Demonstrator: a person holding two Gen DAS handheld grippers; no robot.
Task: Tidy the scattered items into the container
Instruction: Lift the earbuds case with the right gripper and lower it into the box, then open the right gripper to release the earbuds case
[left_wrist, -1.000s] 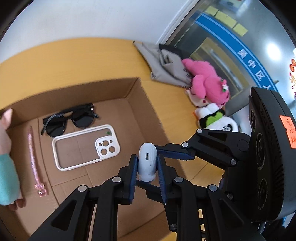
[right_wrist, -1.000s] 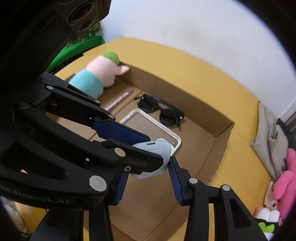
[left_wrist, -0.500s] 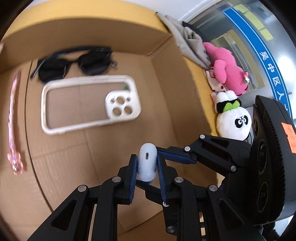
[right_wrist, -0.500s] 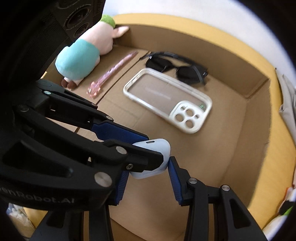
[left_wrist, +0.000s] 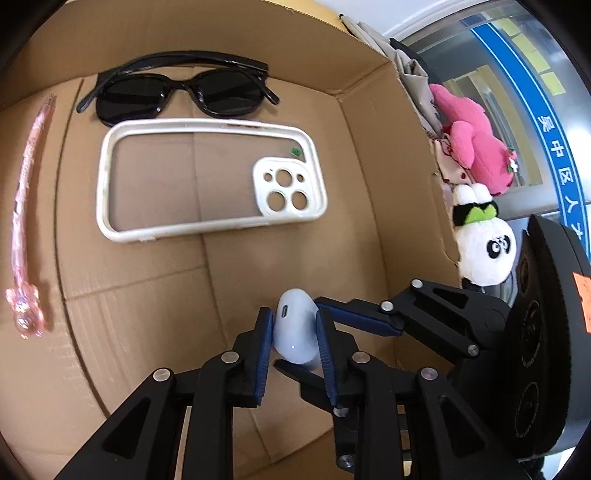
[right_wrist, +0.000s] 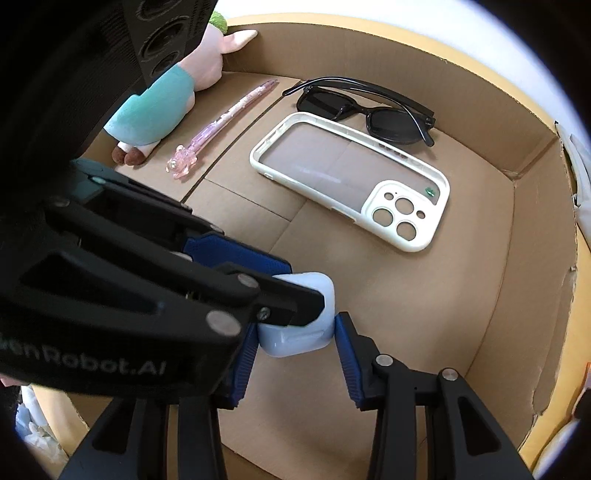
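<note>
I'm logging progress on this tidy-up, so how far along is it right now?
Done: sunglasses, phone case, pink pen and a plush doll lie in the cardboard box. In hand: the white earbud case sits low in the box between both grippers, the left gripper opening. Left: the panda plush and pink plush outside.

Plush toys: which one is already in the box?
The pink-headed plush in the teal top, lying in the cardboard box beside the pink pen. The pink plush and panda plush lie outside its wall.
</note>
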